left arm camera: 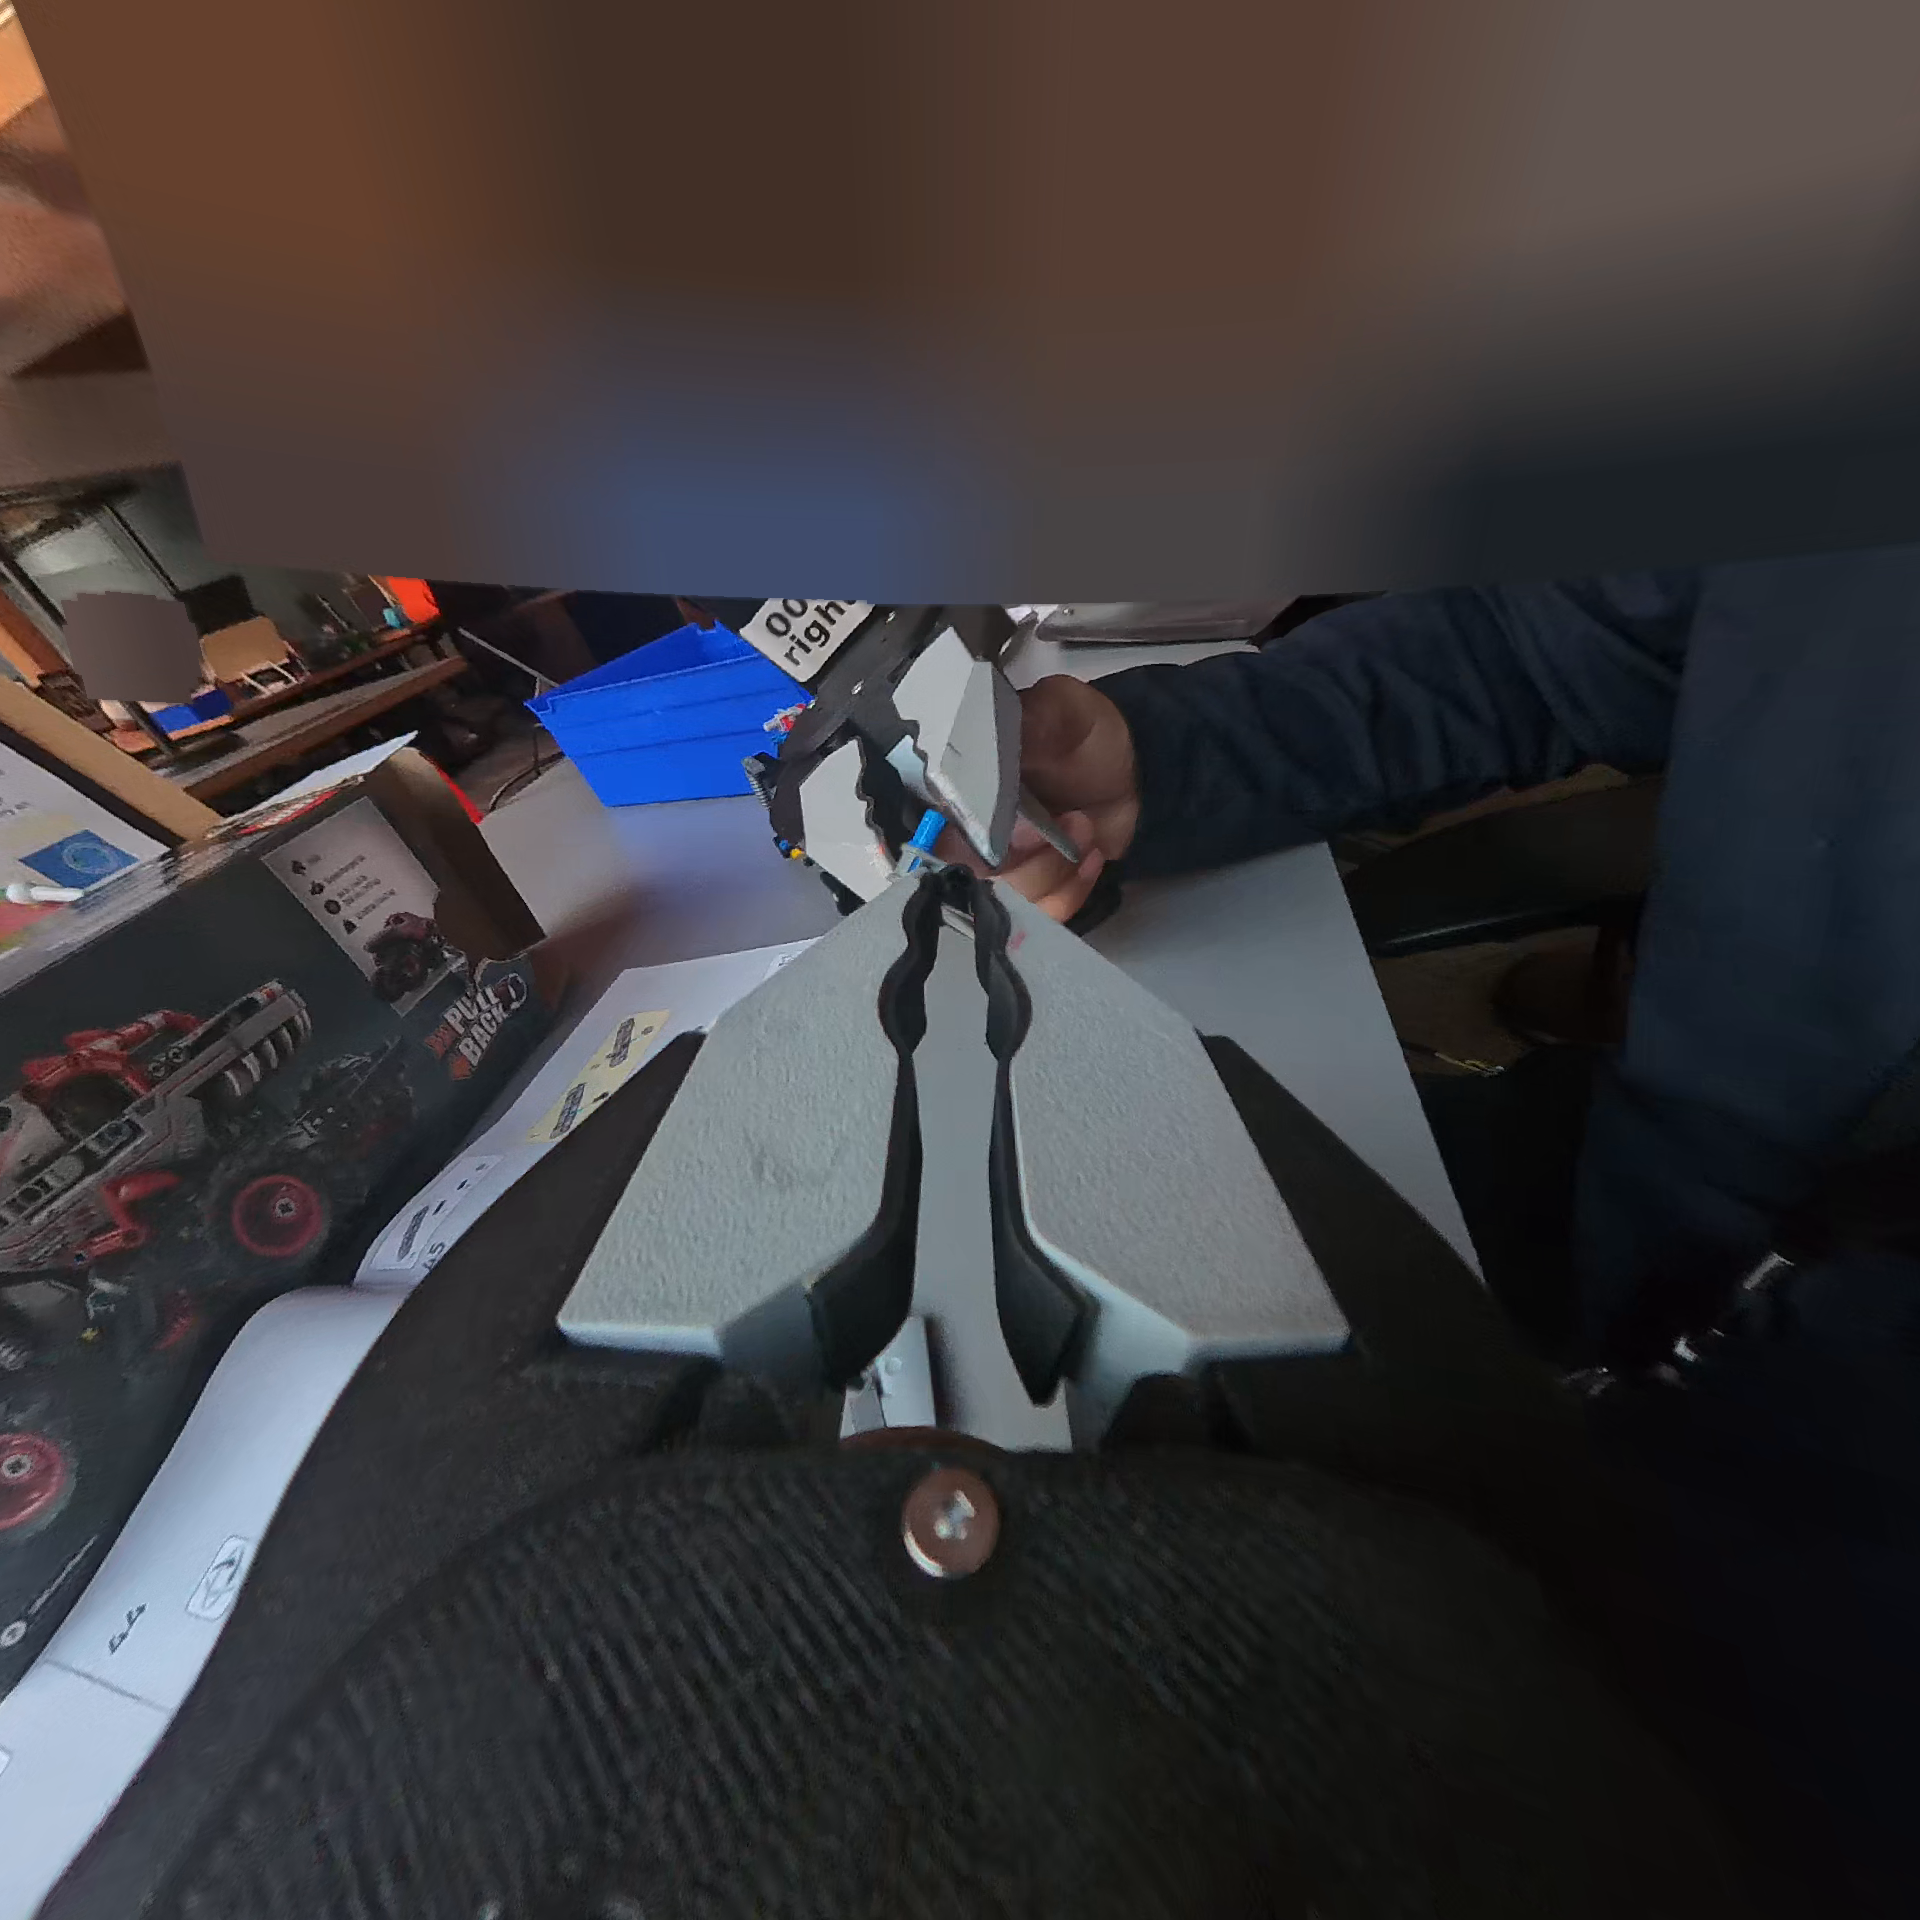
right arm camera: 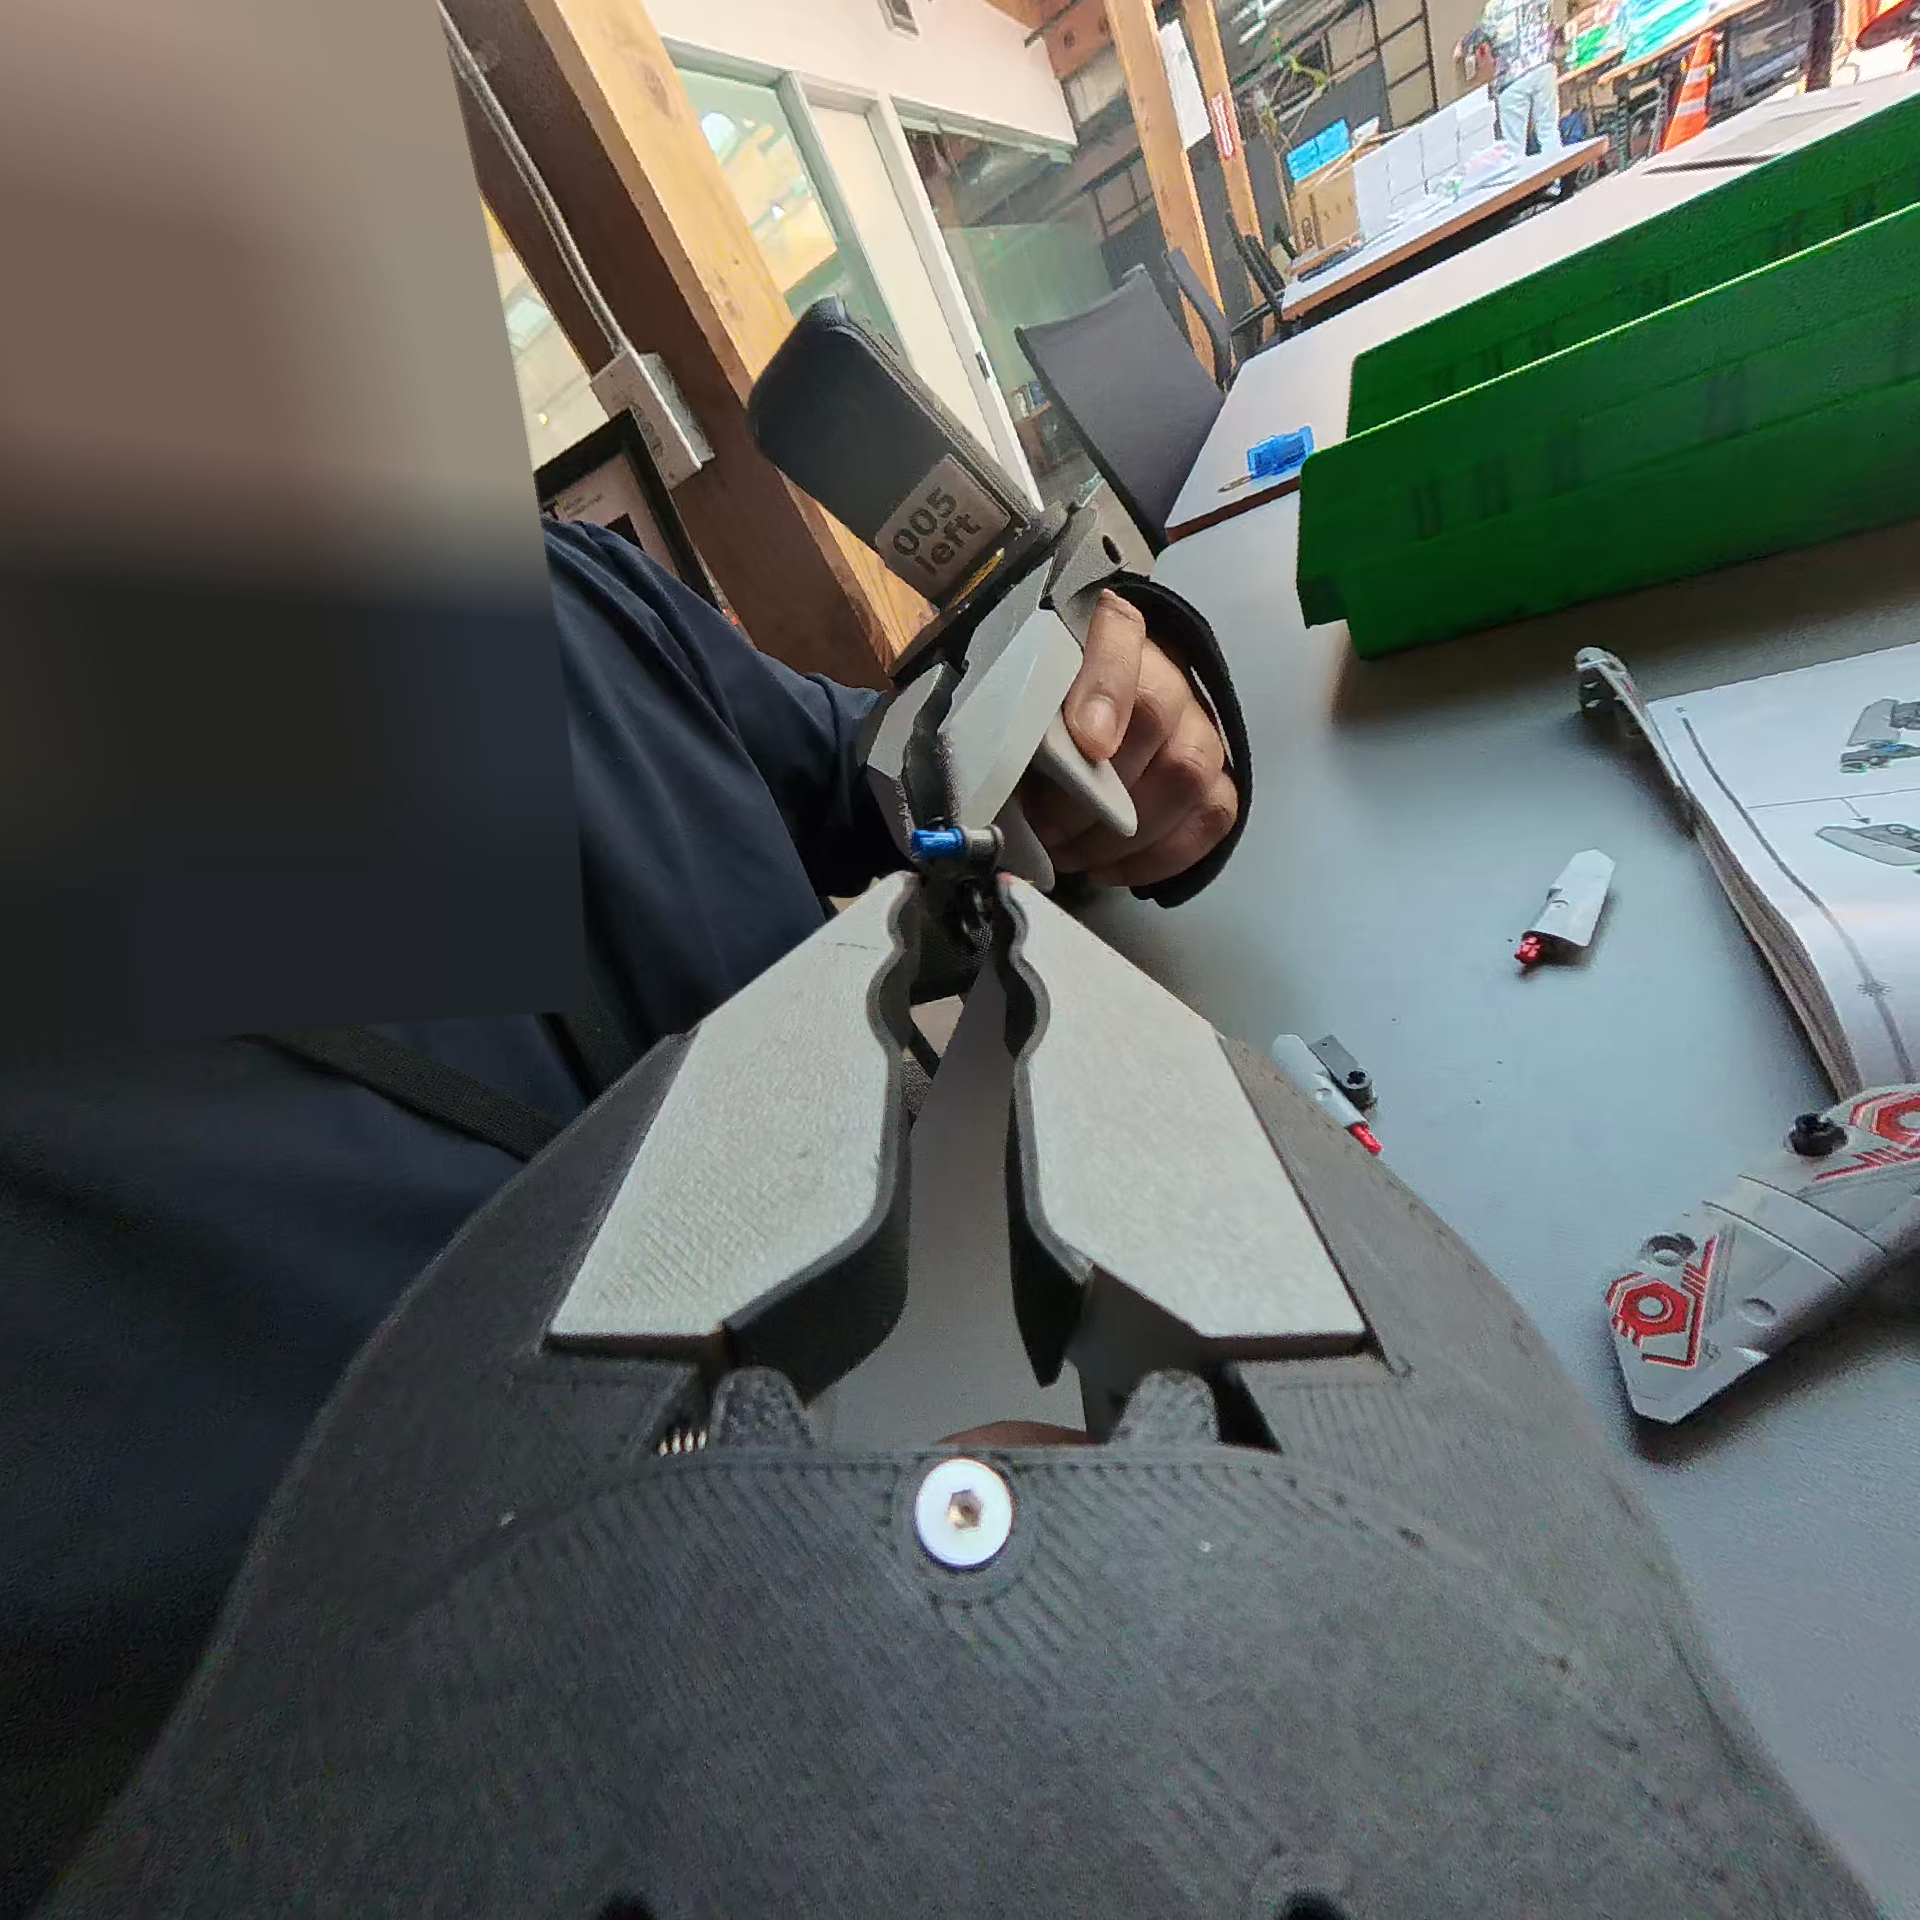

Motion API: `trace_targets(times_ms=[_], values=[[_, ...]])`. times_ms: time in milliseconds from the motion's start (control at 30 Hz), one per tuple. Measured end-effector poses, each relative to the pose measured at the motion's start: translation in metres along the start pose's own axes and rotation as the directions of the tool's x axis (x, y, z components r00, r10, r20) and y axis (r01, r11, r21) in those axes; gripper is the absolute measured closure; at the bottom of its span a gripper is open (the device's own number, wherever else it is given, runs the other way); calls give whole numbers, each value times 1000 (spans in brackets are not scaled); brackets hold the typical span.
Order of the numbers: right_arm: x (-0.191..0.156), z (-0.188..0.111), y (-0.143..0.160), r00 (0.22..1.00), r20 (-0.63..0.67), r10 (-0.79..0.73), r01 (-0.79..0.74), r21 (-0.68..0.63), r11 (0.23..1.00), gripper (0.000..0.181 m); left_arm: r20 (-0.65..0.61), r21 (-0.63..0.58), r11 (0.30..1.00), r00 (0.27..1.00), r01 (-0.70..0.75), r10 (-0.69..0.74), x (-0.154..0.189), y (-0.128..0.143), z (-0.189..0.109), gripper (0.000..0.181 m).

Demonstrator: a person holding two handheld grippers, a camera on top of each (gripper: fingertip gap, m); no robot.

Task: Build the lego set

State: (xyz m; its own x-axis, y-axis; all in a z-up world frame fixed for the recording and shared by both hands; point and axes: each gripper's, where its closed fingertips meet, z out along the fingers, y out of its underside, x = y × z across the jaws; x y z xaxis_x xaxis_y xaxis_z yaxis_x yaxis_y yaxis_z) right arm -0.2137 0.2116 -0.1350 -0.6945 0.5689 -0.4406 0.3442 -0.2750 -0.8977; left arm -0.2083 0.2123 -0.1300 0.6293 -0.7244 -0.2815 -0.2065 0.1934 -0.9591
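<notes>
Left wrist view: my left gripper [left arm camera: 954, 896] has its fingers [left arm camera: 907, 966] clenched on a small black lego piece [left arm camera: 948, 883], tips nearly together. Facing it, my right gripper [left arm camera: 914, 842] holds a small blue lego pin [left arm camera: 923, 831] right at that black piece, above the grey bench [left arm camera: 644, 883]. Black set box with a red-wheeled truck picture [left arm camera: 208, 1060] sits to the left, blue plastic bin [left arm camera: 665, 717] behind. Right wrist view: my right gripper [right arm camera: 961, 899] pinches a dark part, with the blue pin [right arm camera: 933, 840] just beyond the tips, at the left gripper's [right arm camera: 940, 821] fingers. Open instruction booklet [right arm camera: 1787, 831], green plastic bin [right arm camera: 1610, 436] and grey panels with red markings [right arm camera: 1766, 1268] lie on the bench [right arm camera: 1403, 831].
</notes>
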Motion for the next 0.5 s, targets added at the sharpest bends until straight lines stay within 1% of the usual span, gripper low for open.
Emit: trace_targets(times_ms=[67, 167, 233, 333, 500], values=[[-1, 1, 0, 1000, -3, -8, 8, -1, 1000, 174, -6, 16, 1000, 1000, -4, 5, 1, -2, 1, 178], [-1, 0, -2, 1000, 11, 22, -22, 15, 1000, 175, 2, 29, 1000, 1000, 11, -11, 0, -3, 1, 178], [2, -2, -4, 1000, -15, 10, -10, 26, 1000, 177, 27, 18, 999, 999, 32, -32, -6, 0, 0, 178], [5, -2, -3, 999, -47, -16, 17, 18, 1000, 177, 23, 16, 998, 997, 68, -68, -7, 1, 0, 178], [6, 1, -4, 999, -38, 1, 0, 42, 999, 177, 3, 37, 990, 990, 139, -139, -9, -1, -2, 178]])
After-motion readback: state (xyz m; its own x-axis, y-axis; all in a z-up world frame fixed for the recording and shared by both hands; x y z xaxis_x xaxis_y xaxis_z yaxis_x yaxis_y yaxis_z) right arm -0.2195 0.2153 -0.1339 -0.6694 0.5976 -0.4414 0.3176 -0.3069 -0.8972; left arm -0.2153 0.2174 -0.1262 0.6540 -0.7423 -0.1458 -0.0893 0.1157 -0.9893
